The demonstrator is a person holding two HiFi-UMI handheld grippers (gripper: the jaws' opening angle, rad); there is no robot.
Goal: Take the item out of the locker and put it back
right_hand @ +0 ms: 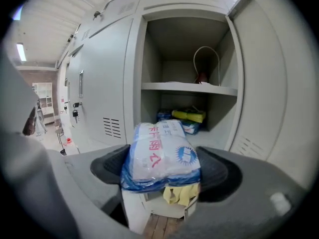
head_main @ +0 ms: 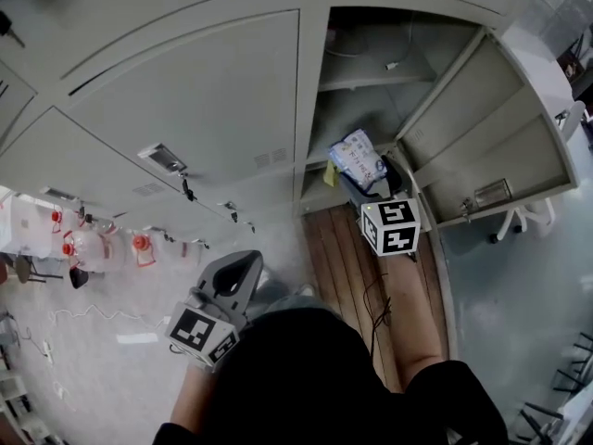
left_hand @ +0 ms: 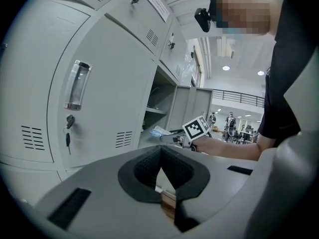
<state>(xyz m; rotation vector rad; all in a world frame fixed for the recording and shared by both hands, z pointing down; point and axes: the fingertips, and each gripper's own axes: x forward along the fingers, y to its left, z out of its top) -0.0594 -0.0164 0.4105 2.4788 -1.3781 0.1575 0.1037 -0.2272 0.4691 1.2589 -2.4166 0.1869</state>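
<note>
Right hand-held gripper (right_hand: pixel 164 166) | clamps pillowy plastic-wrapped packet (right_hand: pixel 159 151) | grey metal locker (right_hand: pixel 133 73)

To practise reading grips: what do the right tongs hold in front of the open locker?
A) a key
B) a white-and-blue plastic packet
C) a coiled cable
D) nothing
B: the right gripper view shows the right tongs clamped on both sides of the white-and-blue plastic packet.
</note>
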